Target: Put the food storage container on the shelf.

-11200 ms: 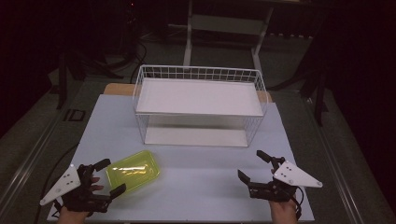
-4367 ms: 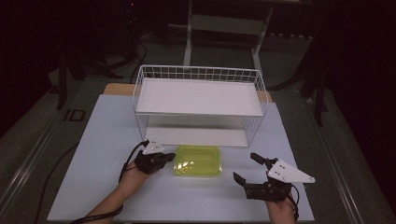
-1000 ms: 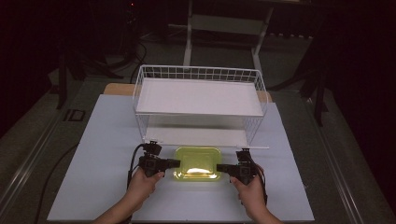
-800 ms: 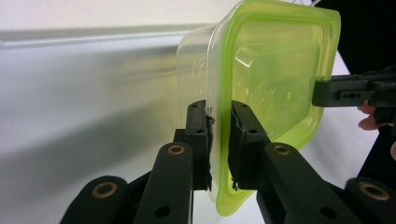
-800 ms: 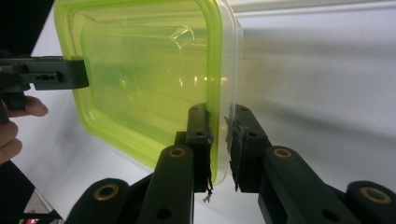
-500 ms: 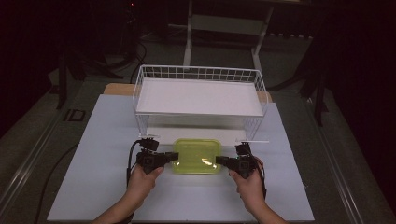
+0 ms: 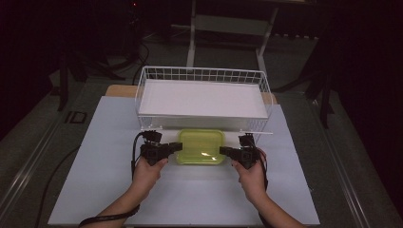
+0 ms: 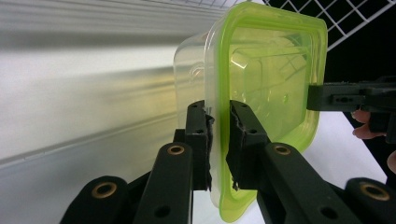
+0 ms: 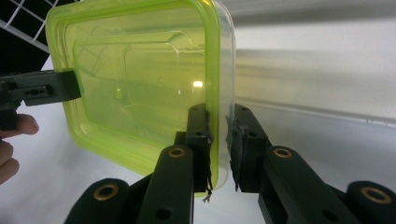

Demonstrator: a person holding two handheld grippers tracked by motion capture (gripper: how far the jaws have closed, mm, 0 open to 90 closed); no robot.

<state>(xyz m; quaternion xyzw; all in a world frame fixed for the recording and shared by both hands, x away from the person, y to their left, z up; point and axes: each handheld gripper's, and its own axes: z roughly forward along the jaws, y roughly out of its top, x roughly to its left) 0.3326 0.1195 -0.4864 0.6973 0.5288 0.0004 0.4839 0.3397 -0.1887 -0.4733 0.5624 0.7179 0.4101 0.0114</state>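
Now, line by line:
Box: a clear box with a yellow-green lid, held between the two grippers just in front of the basket; the gripper views show it on edge, though those cameras turn with the hands.
Left gripper: jaws nearly together, pinching the lid's rim at the box's left edge; in the left gripper view the rim sits between the two black pads, both pressing on it.
Right gripper: jaws likewise nearly together, clamped on the rim at the right edge; the right gripper view shows the rim and clear wall caught between the pads.
Hands: left hand and right hand each wrap a gripper's body, forearms coming in from below.
Basket: white wire basket with a white floor, on the far half of the table.
Table: pale sheet under hands and box.
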